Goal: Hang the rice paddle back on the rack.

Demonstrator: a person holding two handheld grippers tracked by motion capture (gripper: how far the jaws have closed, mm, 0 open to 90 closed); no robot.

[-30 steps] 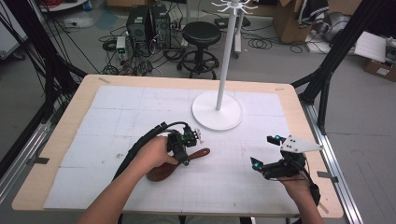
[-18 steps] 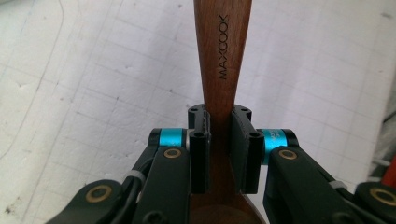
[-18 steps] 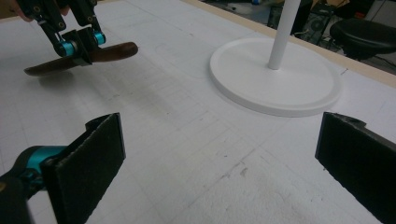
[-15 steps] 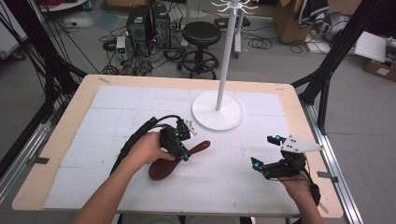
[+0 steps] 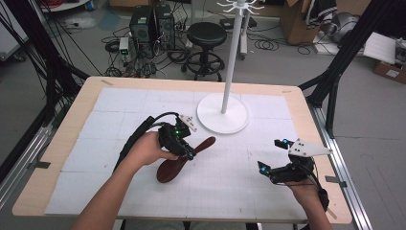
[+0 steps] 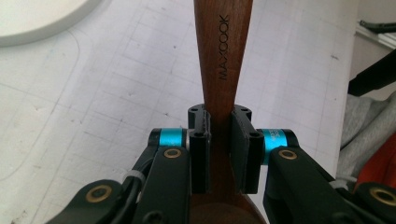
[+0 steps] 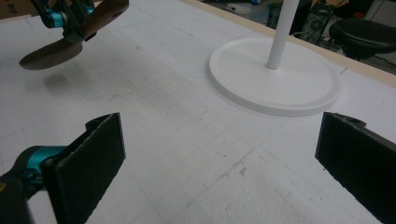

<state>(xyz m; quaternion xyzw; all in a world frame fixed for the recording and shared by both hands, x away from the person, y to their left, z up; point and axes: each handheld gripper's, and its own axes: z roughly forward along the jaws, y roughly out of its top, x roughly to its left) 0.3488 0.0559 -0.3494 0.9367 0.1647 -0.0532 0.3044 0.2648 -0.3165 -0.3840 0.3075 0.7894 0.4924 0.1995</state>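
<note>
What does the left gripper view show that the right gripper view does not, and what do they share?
Left gripper view alone: the left hand-held gripper shut on the wooden spoon handle, and the MAXCOOK lettering on it.

Right gripper view alone: the right hand-held gripper with jaws wide apart and nothing between them, the stand's white pole, and the spoon's bowl held off the table with its shadow beneath.

Both: the spoon, the white gridded mat and the stand's round white base.

floor [image 5: 287,62]: grey, cables | black stool [image 5: 207,36] | PC towers [image 5: 152,26] | cardboard boxes [image 5: 297,19]
</note>
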